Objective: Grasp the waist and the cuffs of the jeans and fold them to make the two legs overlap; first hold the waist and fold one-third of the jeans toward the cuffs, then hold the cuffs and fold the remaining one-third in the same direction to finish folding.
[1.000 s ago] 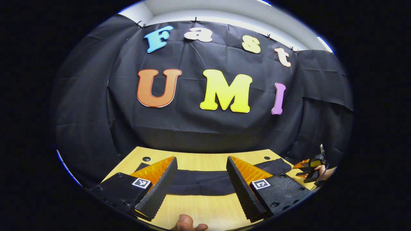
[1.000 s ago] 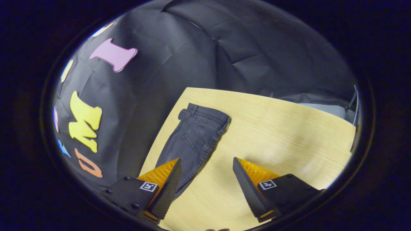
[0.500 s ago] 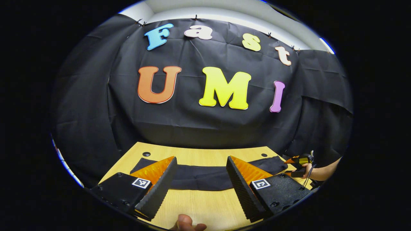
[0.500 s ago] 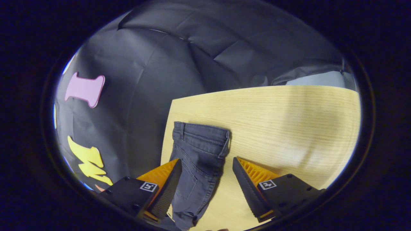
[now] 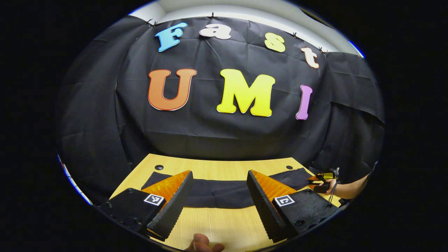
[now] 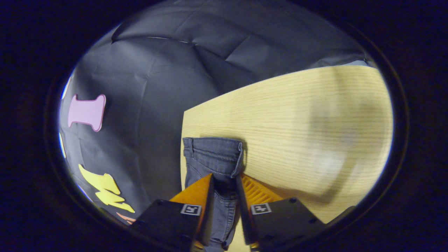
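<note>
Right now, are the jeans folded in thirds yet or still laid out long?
Still long: the jeans lie as one strip across the table, with the right gripper closed near the waist.

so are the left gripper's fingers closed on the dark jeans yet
No, the left gripper has its fingers spread wide above the wooden table, with the dark grey jeans lying flat beyond them.

Evenly lit from overhead, sharp in the left gripper view, with straight lines bowing toward the rim. Dimmer and softer in the right gripper view: motion blur smearing the table ahead, soft shadow beside the jeans.
</note>
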The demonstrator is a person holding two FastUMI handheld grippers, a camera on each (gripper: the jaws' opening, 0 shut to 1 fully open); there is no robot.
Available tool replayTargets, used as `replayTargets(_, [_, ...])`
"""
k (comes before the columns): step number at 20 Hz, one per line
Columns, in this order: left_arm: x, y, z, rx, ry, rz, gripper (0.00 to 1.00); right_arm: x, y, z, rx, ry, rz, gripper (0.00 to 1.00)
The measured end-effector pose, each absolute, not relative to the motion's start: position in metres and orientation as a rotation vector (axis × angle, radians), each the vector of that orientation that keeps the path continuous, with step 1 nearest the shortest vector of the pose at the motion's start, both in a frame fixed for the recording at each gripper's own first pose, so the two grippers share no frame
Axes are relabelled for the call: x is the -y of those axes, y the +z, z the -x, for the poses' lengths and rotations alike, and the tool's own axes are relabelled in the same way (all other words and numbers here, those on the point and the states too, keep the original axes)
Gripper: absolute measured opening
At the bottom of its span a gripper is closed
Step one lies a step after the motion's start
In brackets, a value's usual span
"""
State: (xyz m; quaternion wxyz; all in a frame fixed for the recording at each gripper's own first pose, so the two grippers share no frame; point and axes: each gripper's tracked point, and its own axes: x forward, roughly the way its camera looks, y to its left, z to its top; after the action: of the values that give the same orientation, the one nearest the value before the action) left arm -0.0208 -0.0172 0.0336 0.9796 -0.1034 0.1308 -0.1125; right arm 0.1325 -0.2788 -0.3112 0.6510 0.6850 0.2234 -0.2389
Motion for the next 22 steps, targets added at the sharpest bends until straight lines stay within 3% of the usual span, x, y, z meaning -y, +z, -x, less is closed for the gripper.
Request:
replayTargets(1, [0.019,0.035,0.021,-0.263,-0.230,0.211,0.99,0.280,-0.309,-0.127,-0.508,-0.541,-1.570,0.31])
replayTargets(2, [0.019,0.036,0.020,-0.263,-0.232,0.212,0.99,0.280,-0.308,-0.125,-0.507,-0.548,-1.567,0.14])
replayTargets(3, [0.020,0.035,0.020,-0.265,-0.234,0.210,0.99,0.277,-0.314,-0.133,-0.501,-0.563,-1.545,0.22])
replayTargets(4, [0.019,0.035,0.021,-0.267,-0.234,0.207,0.98,0.277,-0.313,-0.130,-0.512,-0.575,-1.501,0.06])
replayTargets(8, [0.019,0.036,0.021,-0.266,-0.239,0.212,0.99,0.276,-0.301,-0.130,-0.532,-0.588,-1.436,0.10])
replayTargets(13, [0.007,0.035,0.018,-0.267,-0.215,0.207,0.98,0.275,-0.293,-0.132,-0.547,-0.582,-1.367,0.06])
replayTargets(22, [-0.024,0.030,0.015,-0.261,-0.156,0.239,0.98,0.221,-0.164,-0.167,-0.490,-0.345,-0.681,0.06])
